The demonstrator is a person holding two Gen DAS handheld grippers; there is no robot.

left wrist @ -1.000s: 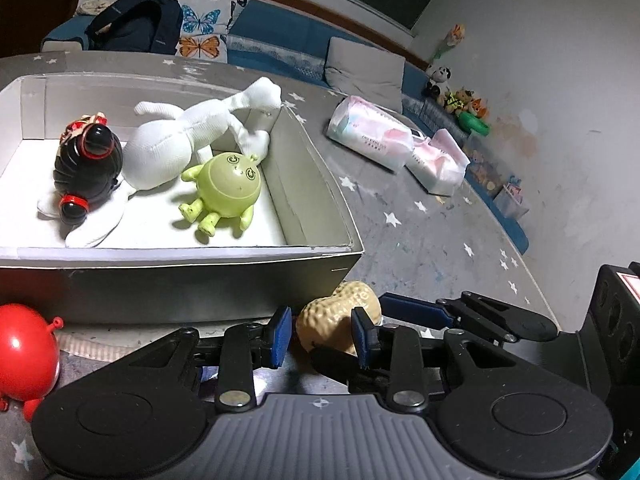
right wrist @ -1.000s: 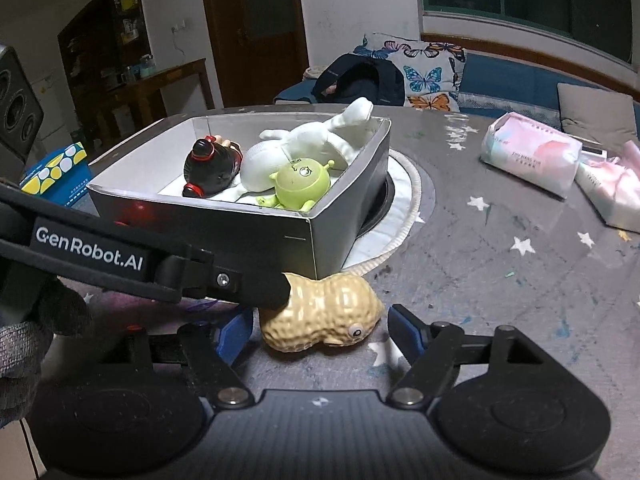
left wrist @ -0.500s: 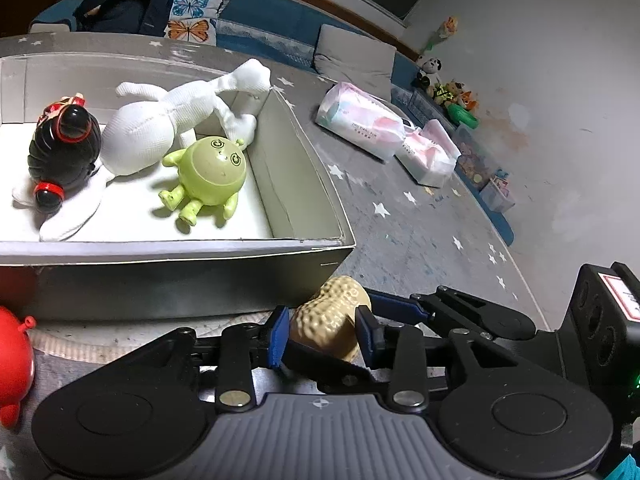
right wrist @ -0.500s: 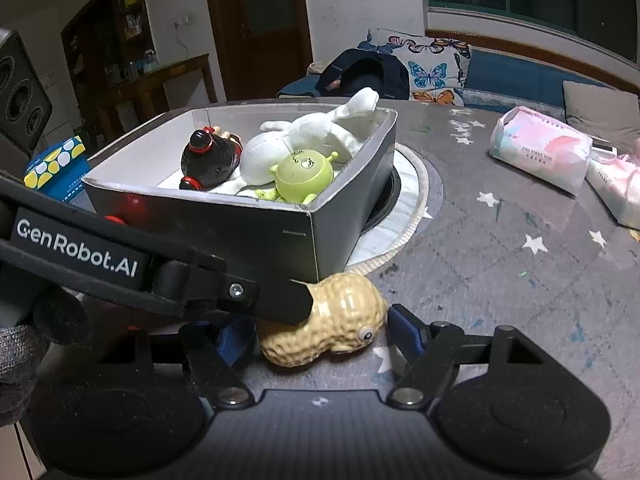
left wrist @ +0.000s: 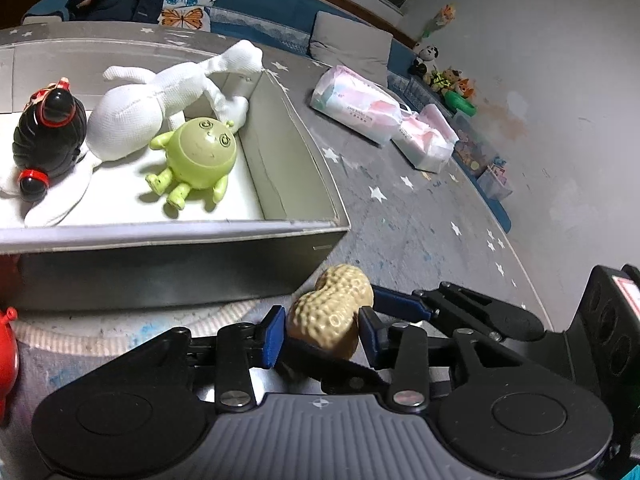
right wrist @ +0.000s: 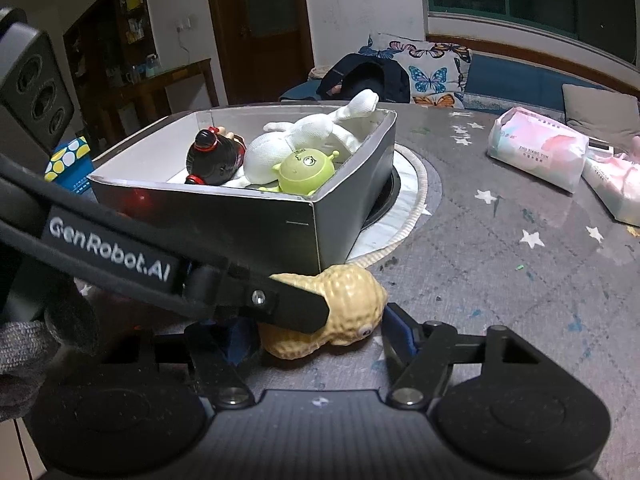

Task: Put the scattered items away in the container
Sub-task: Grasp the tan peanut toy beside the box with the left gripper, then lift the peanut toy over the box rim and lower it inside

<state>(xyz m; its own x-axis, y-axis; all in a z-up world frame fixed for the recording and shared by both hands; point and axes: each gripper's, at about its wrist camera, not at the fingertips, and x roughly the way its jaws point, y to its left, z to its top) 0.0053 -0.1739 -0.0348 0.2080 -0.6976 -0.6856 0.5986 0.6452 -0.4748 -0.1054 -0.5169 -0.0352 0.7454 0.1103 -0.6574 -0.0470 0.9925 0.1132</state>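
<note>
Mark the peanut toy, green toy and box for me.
peanut toy (left wrist: 334, 314), left wrist view, bumpy shell middle
green toy (left wrist: 202, 154), left wrist view, round head
box (right wrist: 224, 224), right wrist view, dark near wall

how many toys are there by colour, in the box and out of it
black: 1, the black doll, in the box
white: 1, the white plush, in the box
green: 1, the green figure, in the box
tan: 1, the peanut toy, outside, between the left gripper jaws
red: 1, the red toy, outside
total: 5
</note>
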